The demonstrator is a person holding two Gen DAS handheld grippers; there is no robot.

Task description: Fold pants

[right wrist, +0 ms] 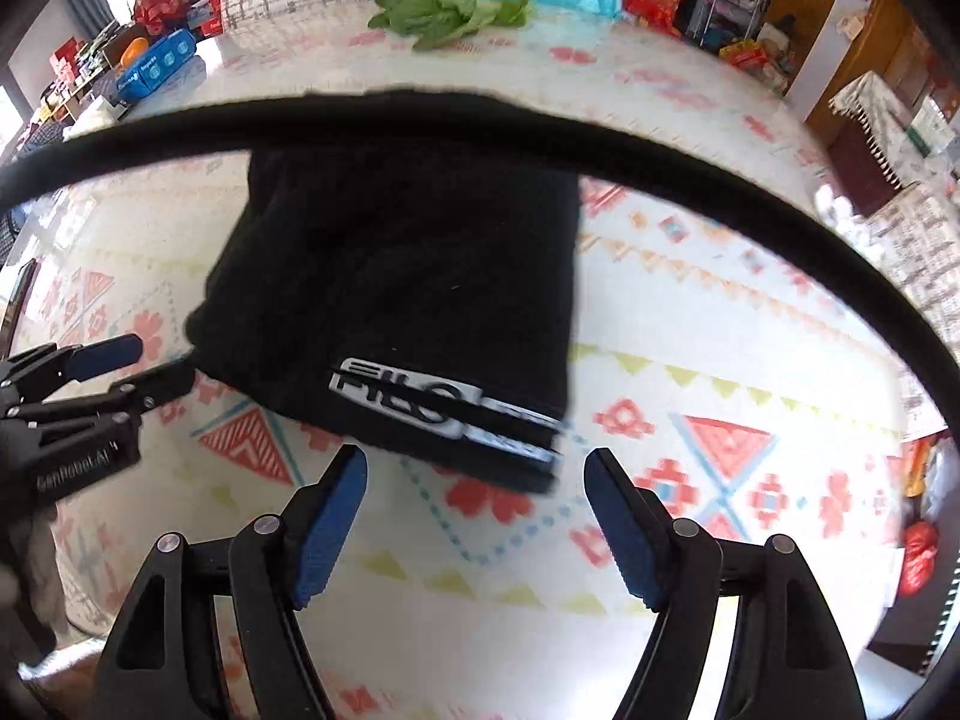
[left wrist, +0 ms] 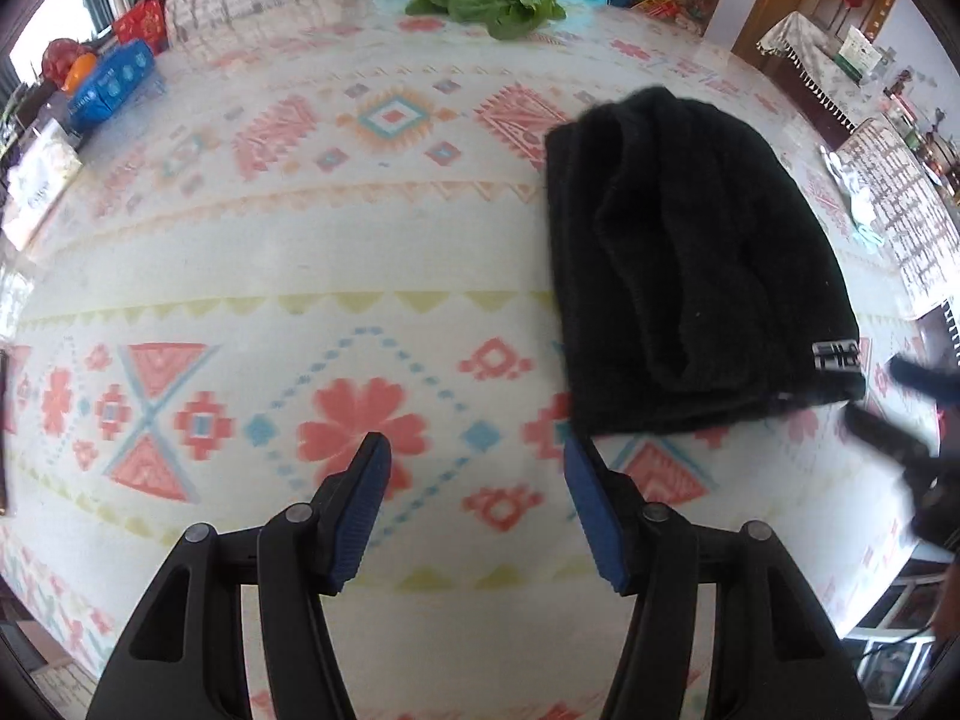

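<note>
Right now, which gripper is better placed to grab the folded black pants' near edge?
Right. Right gripper is open, facing the folded black knit pants edge; left gripper is open over bare patterned tablecloth.

Right gripper (right wrist: 474,510) at bottom centre, blue pads (right wrist: 327,531) spread wide, nothing between them, hovering over the patterned tablecloth (right wrist: 750,330). Folded black pants (right wrist: 408,276) lie mid-frame, white logo (right wrist: 420,405) on the near edge just above the gripper tips; a black cable (right wrist: 720,177) arcs across the upper frame. Left gripper (right wrist: 144,369) enters from the left edge, tips at the pants' lower-left corner; leafy greens (right wrist: 444,9) at top centre.
</note>
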